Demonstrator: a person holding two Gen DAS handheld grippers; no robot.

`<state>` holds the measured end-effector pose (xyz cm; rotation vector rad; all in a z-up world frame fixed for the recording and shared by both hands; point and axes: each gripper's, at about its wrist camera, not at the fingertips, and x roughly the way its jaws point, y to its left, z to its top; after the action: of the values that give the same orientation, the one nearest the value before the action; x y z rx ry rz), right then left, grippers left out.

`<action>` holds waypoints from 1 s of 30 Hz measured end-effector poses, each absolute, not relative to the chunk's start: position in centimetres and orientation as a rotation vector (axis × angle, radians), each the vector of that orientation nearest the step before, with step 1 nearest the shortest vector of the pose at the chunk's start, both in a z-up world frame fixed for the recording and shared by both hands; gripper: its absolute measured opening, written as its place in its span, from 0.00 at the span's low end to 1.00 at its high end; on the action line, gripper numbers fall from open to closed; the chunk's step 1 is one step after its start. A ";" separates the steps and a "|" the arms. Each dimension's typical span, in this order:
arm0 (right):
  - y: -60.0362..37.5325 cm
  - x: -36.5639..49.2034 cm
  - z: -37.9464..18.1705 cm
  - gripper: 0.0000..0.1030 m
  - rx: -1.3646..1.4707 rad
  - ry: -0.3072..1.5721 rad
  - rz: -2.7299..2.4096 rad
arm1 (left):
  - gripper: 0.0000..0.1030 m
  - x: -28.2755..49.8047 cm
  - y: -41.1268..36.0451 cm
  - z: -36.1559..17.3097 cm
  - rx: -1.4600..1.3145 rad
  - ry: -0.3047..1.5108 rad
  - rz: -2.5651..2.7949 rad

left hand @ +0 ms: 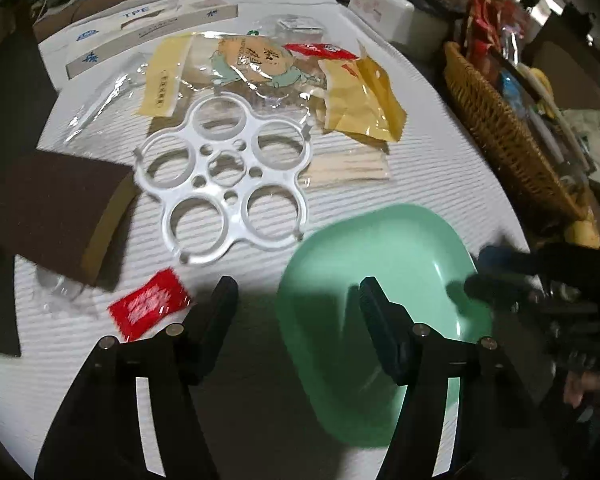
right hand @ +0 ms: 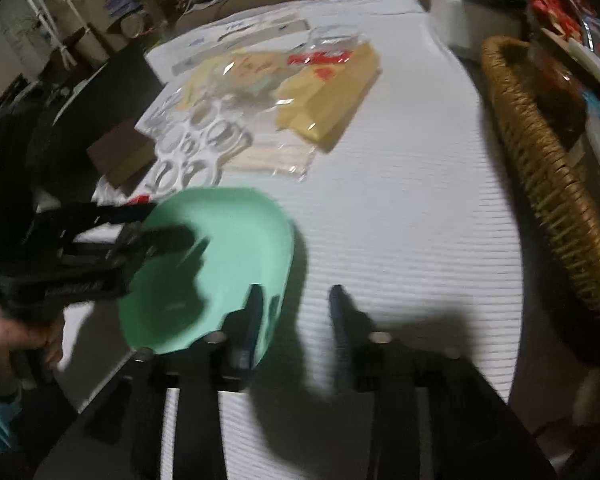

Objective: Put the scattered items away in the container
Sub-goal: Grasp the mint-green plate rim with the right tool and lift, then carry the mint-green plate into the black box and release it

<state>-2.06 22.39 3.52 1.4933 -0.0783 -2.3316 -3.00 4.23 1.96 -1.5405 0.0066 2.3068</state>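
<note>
A mint green tub (left hand: 384, 280) sits on the white mat, empty; it also shows in the right wrist view (right hand: 236, 240). My left gripper (left hand: 296, 300) is open and empty, its right finger over the tub's near left rim. My right gripper (right hand: 296, 300) is open and empty, straddling the tub's right rim; it shows in the left wrist view (left hand: 496, 272). Scattered items lie beyond: a red sachet (left hand: 150, 304), a white ring-holed plastic rack (left hand: 224, 176), a brown sponge block (left hand: 56, 212), yellow packets (left hand: 360, 100), a cartoon-printed bag (left hand: 252, 64) and a stick pack (left hand: 348, 166).
A wicker basket (left hand: 508, 132) full of things runs along the right edge of the mat, also in the right wrist view (right hand: 548, 184). A long TPE box (left hand: 152, 36) and a white container (left hand: 380, 12) lie at the back.
</note>
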 end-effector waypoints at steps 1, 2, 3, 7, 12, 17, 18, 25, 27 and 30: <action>22.6 -2.3 3.4 0.40 1.497 -0.104 -2.324 | 0.59 -2.6 4.0 2.2 -1.533 0.030 2.316; 22.5 -2.4 3.3 0.40 1.505 -0.106 -2.316 | 0.59 -2.3 3.9 2.2 -1.535 0.055 2.327; 22.3 -2.4 3.0 0.40 1.514 -0.091 -2.311 | 0.58 -2.0 3.6 2.2 -1.544 0.072 2.333; 21.4 -2.8 2.6 0.40 1.517 -0.052 -2.297 | 0.38 -0.9 2.9 2.1 -1.565 0.042 2.290; 20.8 -2.8 2.2 0.18 1.518 -0.023 -2.267 | 0.22 -0.3 3.3 1.7 -1.550 0.082 2.272; 20.4 -2.3 2.2 0.12 1.508 -0.039 -2.228 | 0.15 -0.3 3.3 2.2 -1.521 0.055 2.269; 20.3 -2.2 2.3 0.12 1.501 -0.039 -2.221 | 0.15 -0.4 3.1 2.4 -1.509 0.052 2.277; 20.6 -2.4 2.8 0.19 1.497 -0.069 -2.265 | 0.22 -1.4 1.2 2.0 -1.552 -0.025 2.301; 20.8 -2.7 2.6 0.21 1.516 -0.091 -2.261 | 0.23 -1.5 1.3 1.4 -1.564 -0.020 2.294; 20.2 -2.8 2.2 0.21 1.523 -0.076 -2.244 | 0.20 -1.2 2.3 1.4 -1.532 0.039 2.293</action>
<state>-2.81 20.23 2.19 1.5231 -0.0760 -2.2437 -1.21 2.31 1.39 -1.5322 0.0392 2.2932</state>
